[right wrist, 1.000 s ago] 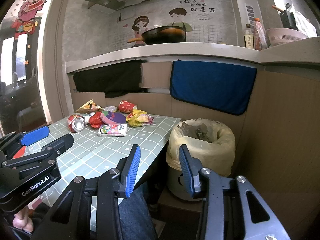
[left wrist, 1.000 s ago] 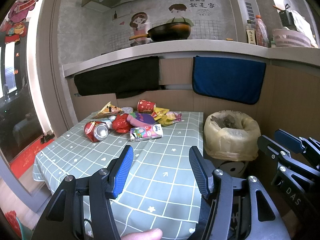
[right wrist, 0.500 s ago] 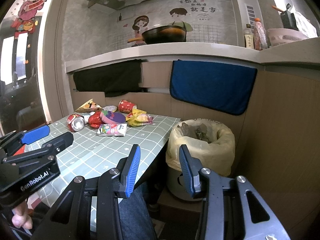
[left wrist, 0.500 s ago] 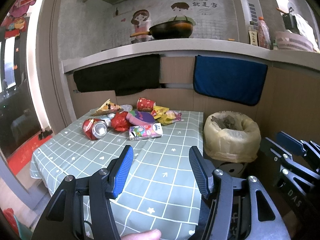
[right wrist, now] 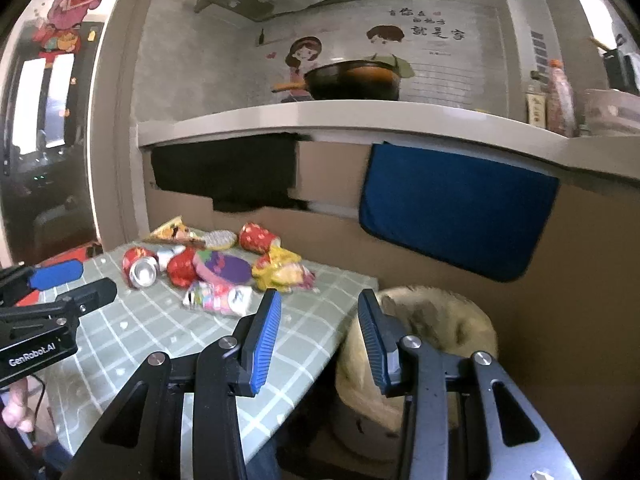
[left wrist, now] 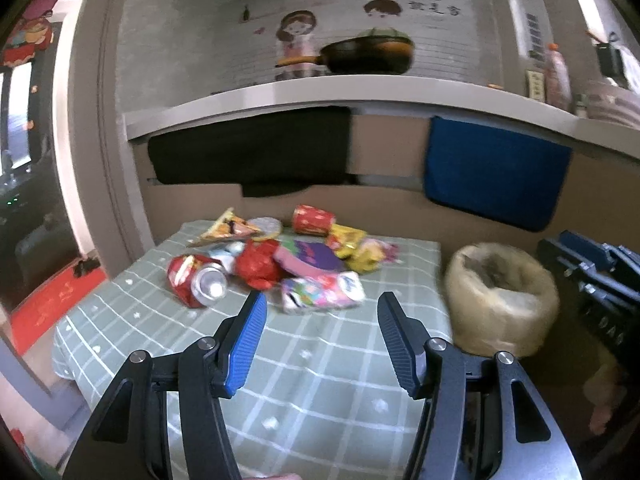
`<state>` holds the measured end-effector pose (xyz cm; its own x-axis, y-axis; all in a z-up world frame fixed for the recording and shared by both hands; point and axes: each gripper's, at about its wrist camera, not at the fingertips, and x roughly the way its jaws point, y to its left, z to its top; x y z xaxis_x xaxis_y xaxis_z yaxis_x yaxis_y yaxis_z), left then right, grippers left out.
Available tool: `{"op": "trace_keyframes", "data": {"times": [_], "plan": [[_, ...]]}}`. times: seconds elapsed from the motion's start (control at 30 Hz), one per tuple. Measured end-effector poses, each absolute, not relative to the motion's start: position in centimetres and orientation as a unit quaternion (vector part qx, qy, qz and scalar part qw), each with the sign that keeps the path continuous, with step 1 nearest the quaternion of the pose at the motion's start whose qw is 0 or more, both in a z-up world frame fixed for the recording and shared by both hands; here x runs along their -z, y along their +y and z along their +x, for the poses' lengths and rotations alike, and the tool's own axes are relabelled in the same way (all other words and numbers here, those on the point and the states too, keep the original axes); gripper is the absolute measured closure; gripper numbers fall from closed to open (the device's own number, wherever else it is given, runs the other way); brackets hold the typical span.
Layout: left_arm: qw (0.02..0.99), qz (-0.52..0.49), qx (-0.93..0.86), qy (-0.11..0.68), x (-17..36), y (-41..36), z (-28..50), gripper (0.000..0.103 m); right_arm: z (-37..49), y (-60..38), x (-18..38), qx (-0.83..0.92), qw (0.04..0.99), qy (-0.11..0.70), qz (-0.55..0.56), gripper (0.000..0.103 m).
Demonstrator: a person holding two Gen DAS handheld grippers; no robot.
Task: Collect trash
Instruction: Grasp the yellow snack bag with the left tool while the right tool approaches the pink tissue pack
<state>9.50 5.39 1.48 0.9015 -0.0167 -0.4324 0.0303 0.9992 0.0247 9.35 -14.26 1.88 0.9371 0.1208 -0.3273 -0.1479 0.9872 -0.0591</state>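
Both my left gripper (left wrist: 320, 332) and right gripper (right wrist: 318, 330) gape empty; grabbing the crushed red aluminium can (left wrist: 198, 284) carelessly could roll it away from the bag-lined round bin (left wrist: 500, 300).

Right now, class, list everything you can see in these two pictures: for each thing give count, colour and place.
table: one, green checked cloth, centre
crushed can: one, red and silver, left of the pile
carton: one, multicoloured, front of the pile
crumpled wrapper: one, red, middle of the pile
flat packet: one, purple and pink, middle of the pile
paper cup: one, red, on its side at the back
snack bags: a few, yellow, right of the pile
bin: one, yellowish liner, right of the table
cloths: blue towel and black cloth, hanging under the counter
pan: one, dark, on the counter
left tool: open, empty
right tool: open, empty
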Motion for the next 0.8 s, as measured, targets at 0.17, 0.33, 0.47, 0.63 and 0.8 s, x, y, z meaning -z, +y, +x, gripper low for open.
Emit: {"op": "trace_keyframes", "data": {"times": [0.17, 0.33, 0.47, 0.63, 0.8], "plan": [[0.97, 0.01, 0.019, 0.242, -0.3, 7.4, 14.2, 0.045, 14.0, -13.4, -1.4, -0.081, 0.98, 0.176, -0.039, 0.065], [0.96, -0.03, 0.014, 0.276, 1.5, 11.6, 19.3, 0.049, 19.2, -12.2, 0.5, -0.095, 0.973, 0.206, -0.038, 0.065], [0.958, -0.044, -0.004, 0.285, 2.4, 15.2, 21.8, 0.05, 23.1, -10.9, 2.9, -0.138, 0.96, 0.244, -0.026, 0.065], [0.95, -0.068, -0.007, 0.304, 3.6, 18.8, 23.4, 0.05, 28.0, -6.5, 6.0, -0.205, 0.928, 0.309, -0.029, 0.065], [0.944, -0.06, -0.002, 0.323, 5.0, 20.0, 24.0, 0.05, 31.8, -1.1, 7.4, -0.275, 0.898, 0.338, -0.061, 0.065]]}}
